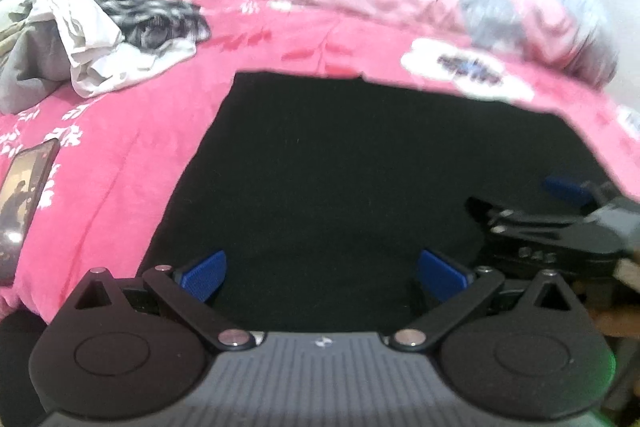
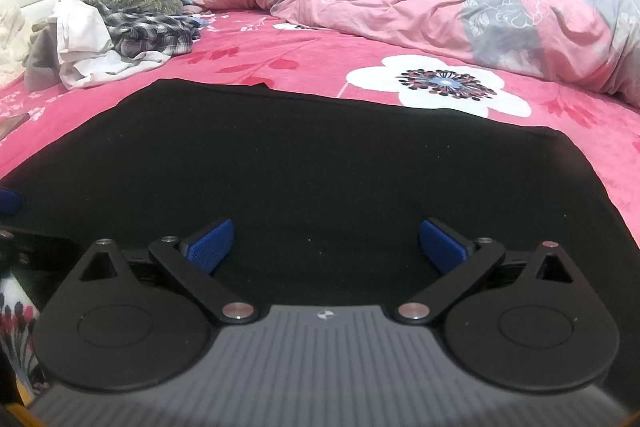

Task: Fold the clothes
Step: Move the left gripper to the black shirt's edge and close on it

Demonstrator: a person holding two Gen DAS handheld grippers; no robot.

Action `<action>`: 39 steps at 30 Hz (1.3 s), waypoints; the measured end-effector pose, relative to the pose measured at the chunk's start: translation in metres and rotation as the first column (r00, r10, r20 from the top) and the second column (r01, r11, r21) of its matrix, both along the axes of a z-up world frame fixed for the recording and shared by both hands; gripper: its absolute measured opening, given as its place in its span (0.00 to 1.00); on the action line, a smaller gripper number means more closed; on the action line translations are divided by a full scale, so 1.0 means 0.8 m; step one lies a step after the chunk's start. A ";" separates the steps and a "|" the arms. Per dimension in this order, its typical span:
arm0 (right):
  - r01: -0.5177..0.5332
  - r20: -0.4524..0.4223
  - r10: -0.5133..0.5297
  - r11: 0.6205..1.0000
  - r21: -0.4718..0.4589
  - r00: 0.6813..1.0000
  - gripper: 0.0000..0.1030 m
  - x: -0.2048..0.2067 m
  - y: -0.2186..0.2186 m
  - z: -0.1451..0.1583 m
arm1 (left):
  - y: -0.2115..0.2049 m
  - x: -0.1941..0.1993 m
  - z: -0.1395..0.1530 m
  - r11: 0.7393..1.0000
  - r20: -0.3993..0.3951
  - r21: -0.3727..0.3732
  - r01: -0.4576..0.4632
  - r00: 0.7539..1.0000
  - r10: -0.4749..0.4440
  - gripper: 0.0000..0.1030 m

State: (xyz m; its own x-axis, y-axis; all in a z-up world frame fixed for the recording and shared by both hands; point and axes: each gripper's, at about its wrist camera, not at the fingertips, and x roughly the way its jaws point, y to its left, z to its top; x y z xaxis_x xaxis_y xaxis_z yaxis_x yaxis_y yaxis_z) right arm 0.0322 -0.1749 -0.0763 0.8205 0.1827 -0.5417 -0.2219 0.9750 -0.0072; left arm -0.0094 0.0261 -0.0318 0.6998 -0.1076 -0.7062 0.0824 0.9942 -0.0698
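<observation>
Claws first: we see our left claw (image 1: 322,273) and right claw (image 2: 326,245) both spread, holding nothing, over a black garment (image 2: 304,163) lying flat on the pink bed (image 2: 304,43). Only our left view shows a phone (image 1: 26,199) beside it.

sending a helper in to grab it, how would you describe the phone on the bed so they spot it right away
Start at the pink flowered bedspread and find the flat black garment near the front edge. The phone lies to its left on the spread, apart from it, screen lit; unlike the crumpled clothes pile behind, it is a thin, rigid rectangle.
</observation>
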 end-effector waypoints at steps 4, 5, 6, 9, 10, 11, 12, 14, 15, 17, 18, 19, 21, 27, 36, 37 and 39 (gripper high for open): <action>-0.001 -0.001 0.001 1.000 0.002 1.000 0.98 0.000 0.000 0.000 | 0.022 -0.034 0.006 0.997 0.082 -0.075 0.025 0.996 -0.019 1.00; -0.001 -0.001 0.001 1.000 0.001 1.000 0.98 0.000 0.000 0.000 | 0.028 -0.042 0.007 0.995 0.101 -0.093 0.032 0.995 -0.022 1.00; -0.001 -0.001 0.001 1.000 0.001 1.000 0.99 0.000 0.000 0.000 | 0.033 -0.048 0.005 0.994 0.099 -0.107 0.032 0.995 -0.021 1.00; -0.001 0.001 0.001 1.000 0.000 1.000 0.99 0.000 0.001 -0.001 | 0.049 -0.062 0.000 0.990 0.098 -0.139 0.008 0.995 0.006 0.99; 0.000 0.001 0.000 1.000 -0.001 1.000 0.99 0.000 0.001 -0.001 | 0.055 -0.066 -0.001 0.988 0.101 -0.152 -0.007 0.995 0.022 0.98; 0.000 0.001 0.000 1.000 -0.002 1.000 0.99 0.000 0.001 -0.001 | 0.061 -0.069 -0.002 0.986 0.105 -0.166 -0.020 0.994 0.038 0.96; 0.000 0.000 0.000 1.000 -0.003 1.000 0.99 0.000 0.001 -0.001 | 0.066 -0.071 -0.002 0.983 0.109 -0.179 -0.034 0.993 0.054 0.95; 0.001 0.000 -0.001 1.000 -0.005 1.000 0.99 0.000 0.002 -0.001 | 0.078 -0.069 -0.005 0.978 0.106 -0.200 -0.068 0.990 0.090 0.91; 0.001 -0.001 -0.001 1.000 -0.006 1.000 0.99 0.000 0.002 -0.001 | 0.083 -0.068 -0.006 0.975 0.101 -0.208 -0.081 0.989 0.104 0.88; 0.001 -0.001 -0.001 1.000 -0.007 1.000 0.99 0.000 0.002 -0.001 | 0.094 -0.063 -0.010 0.965 0.083 -0.241 -0.101 0.989 0.125 0.77; 0.002 -0.001 -0.002 1.000 -0.008 1.000 0.99 0.000 0.002 -0.001 | 0.099 -0.060 -0.012 0.960 0.075 -0.260 -0.109 0.988 0.133 0.75; 0.002 -0.001 -0.002 1.000 -0.008 1.000 0.99 0.000 0.003 -0.001 | 0.104 -0.058 -0.015 0.953 0.066 -0.279 -0.117 0.988 0.141 0.71; 0.003 -0.002 -0.003 1.000 -0.009 1.000 0.99 0.000 0.003 0.000 | 0.112 -0.056 -0.020 0.939 0.049 -0.316 -0.134 0.986 0.157 0.65; 0.004 -0.003 -0.004 1.000 -0.014 1.000 0.99 0.001 0.004 -0.001 | 0.128 -0.052 -0.031 0.899 0.043 -0.400 -0.178 0.976 0.212 0.56; 0.006 -0.003 -0.006 1.000 -0.018 1.000 0.99 0.001 0.005 -0.001 | 0.130 -0.027 -0.038 0.890 0.065 -0.412 -0.196 0.968 0.244 0.35; 0.006 -0.002 -0.006 1.000 -0.017 1.000 0.99 0.000 0.005 -0.001 | 0.129 -0.025 -0.039 0.891 0.067 -0.409 -0.199 0.967 0.247 0.31; 0.006 -0.001 -0.006 1.000 -0.017 1.000 0.99 0.000 0.005 -0.001 | 0.126 -0.020 -0.038 0.894 0.073 -0.398 -0.205 0.964 0.254 0.20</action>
State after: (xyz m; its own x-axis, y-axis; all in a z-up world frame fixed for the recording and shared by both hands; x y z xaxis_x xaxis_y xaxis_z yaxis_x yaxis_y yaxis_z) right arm 0.0326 -0.1713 -0.0772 0.8208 0.1689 -0.5456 -0.2162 0.9761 -0.0231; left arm -0.0258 0.1266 -0.0624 0.8147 -0.1792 -0.5515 -0.1128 0.8839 -0.4538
